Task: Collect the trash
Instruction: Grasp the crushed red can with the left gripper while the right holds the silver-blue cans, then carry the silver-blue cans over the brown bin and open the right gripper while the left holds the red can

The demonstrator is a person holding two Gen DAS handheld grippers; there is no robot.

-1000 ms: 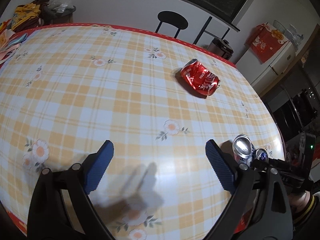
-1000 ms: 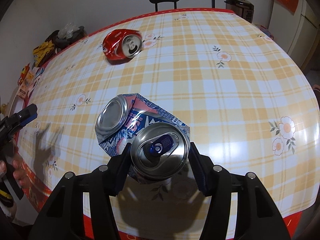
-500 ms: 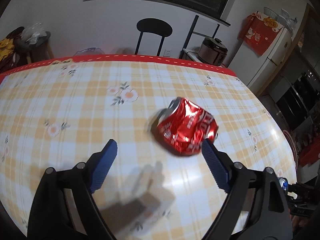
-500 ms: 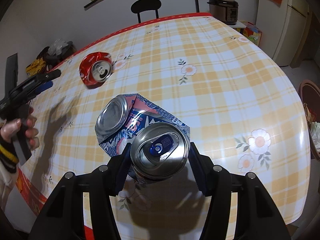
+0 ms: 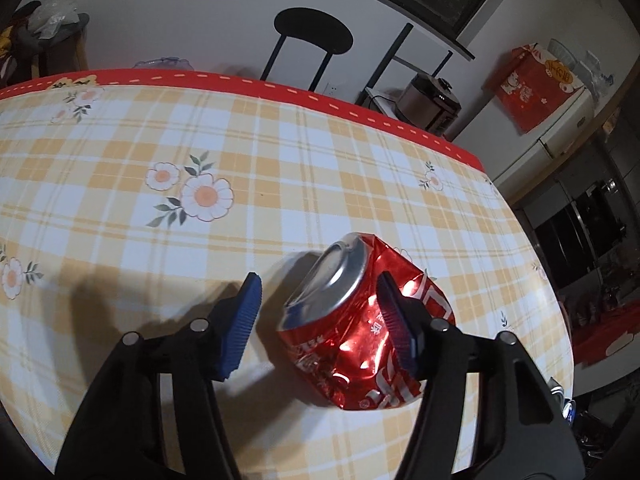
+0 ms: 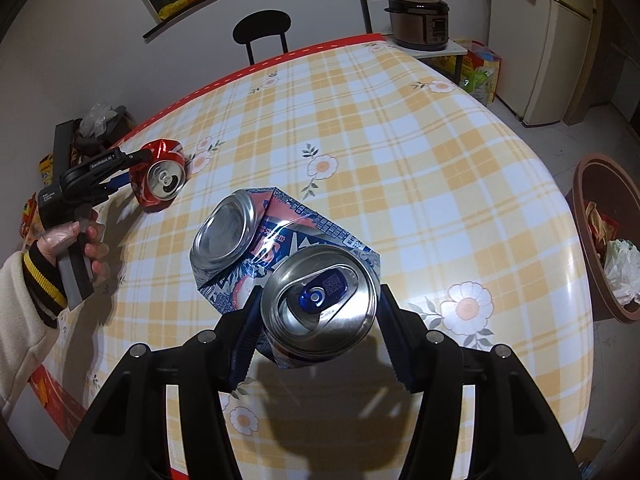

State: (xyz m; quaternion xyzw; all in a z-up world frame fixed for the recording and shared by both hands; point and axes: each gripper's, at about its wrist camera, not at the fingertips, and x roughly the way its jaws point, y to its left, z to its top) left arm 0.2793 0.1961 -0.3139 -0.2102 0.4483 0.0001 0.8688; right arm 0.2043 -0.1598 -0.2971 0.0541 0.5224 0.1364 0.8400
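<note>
blue can (image 6: 288, 264) gripped in my right hand-held gripper (image 6: 316, 340), left hand-held gripper (image 5: 320, 320) closing around the red can (image 5: 360, 328), nothing binned yet.

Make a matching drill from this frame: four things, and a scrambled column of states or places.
Things:
1. red can
2. blue can
3. brown bin
4. black chair

States or places:
A. on the floor off the table's right edge, trash inside
B. crushed, lying on the tablecloth between the closing jaws of the left gripper
C. beyond the table's far edge, by the wall
D. crushed, clamped in the right gripper

Pairs: 1-B, 2-D, 3-A, 4-C
</note>
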